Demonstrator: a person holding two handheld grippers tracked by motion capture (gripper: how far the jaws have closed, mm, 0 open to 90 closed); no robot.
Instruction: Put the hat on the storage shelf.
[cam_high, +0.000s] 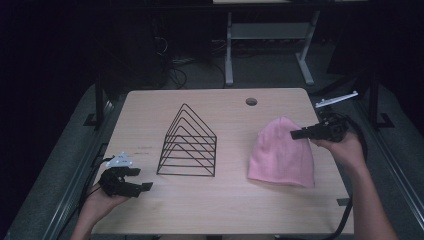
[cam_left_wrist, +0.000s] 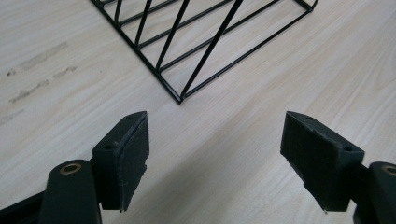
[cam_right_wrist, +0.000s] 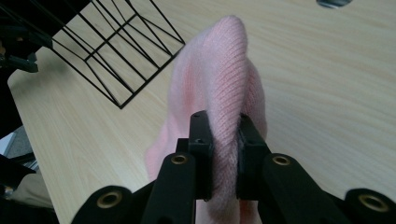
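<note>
We are looking down at a pale wooden counter (cam_high: 225, 200) filling the middle of the high view, with a round cable hole (cam_high: 251, 101) sitting near its upper edge. At centre right of the frame, a pink knit beanie (cam_high: 281, 155) is lying on the counter, its crown pointing toward the top of the picture. Left of it, at centre frame and apart from it, a black wire rack (cam_high: 188, 145) of nested triangular frames is standing upright. In the right gripper view we are seeing the right gripper (cam_right_wrist: 223, 140) pinching a raised fold of the beanie (cam_right_wrist: 224, 93) between its jaws; in the high view this gripper (cam_high: 302, 133) is sitting at the beanie's right edge. At lower left of the high view the left gripper (cam_high: 142, 179) is hovering near the rack's lower left corner. In its own view the left gripper (cam_left_wrist: 215, 154) is spreading wide with nothing between its jaws, the rack's corner (cam_left_wrist: 180, 98) lying just ahead.
</note>
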